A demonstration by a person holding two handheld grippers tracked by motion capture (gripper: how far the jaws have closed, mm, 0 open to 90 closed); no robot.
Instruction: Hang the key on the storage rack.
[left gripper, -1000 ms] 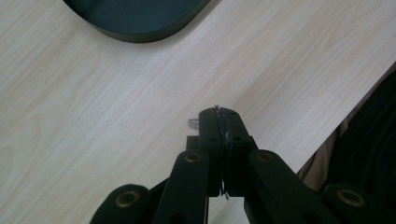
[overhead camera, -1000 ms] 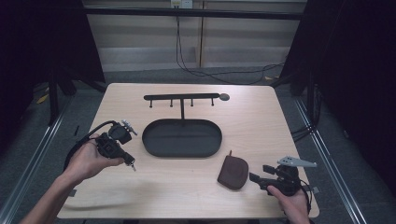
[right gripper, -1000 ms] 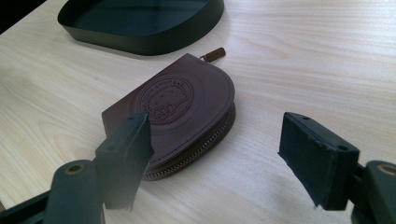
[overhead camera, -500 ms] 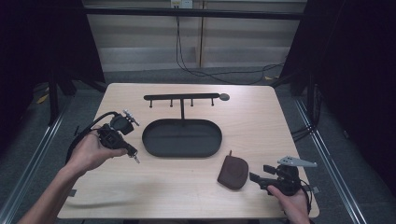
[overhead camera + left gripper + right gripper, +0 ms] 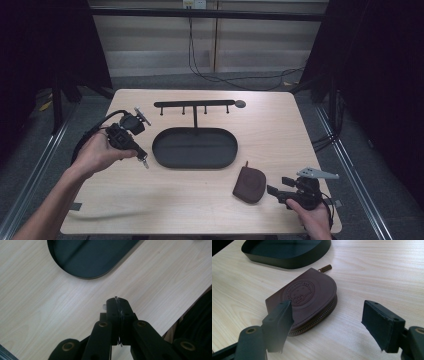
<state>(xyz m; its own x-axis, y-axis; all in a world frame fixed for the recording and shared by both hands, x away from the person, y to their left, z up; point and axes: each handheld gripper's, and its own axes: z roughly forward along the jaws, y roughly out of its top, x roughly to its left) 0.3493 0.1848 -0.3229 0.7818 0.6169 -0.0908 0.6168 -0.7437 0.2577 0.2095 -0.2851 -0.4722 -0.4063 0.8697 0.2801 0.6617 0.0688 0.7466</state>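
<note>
1. High view: a light wooden table (image 5: 200, 200) is seen from above. A black oval tray (image 5: 194, 148) lies at its middle, and a black hook rack (image 5: 195, 104) stands just behind the tray, toward the far edge. The left gripper (image 5: 141, 156) is held by the left hand (image 5: 97, 152) above the table's left side, just beside the tray's left end; its jaws are pressed together on a small metal key (image 5: 144, 162), whose end hangs below the tips. A brown leather pouch (image 5: 249, 184) lies near the front right corner, in front of the tray's right end. The right gripper (image 5: 272, 190) is held low by the right hand (image 5: 312, 217) at the front right corner, its tips just beside the pouch's right edge.

2. Left gripper view: the two black jaws are closed on the thin metal key (image 5: 117, 299), of which an edge is seen between the pads. The rounded end of the tray (image 5: 75, 255) is seen beyond them, with bare table (image 5: 37, 302) in between.

3. Right gripper view: the jaws are spread wide. The pouch (image 5: 307, 297), embossed with a round emblem and zipped along its curved edge, lies flat on the table (image 5: 374, 270). The left pad overlaps the pouch's near corner in the picture; whether it is touched cannot be told. The right pad stands well apart from it. The tray (image 5: 287, 252) lies behind the pouch.
</note>
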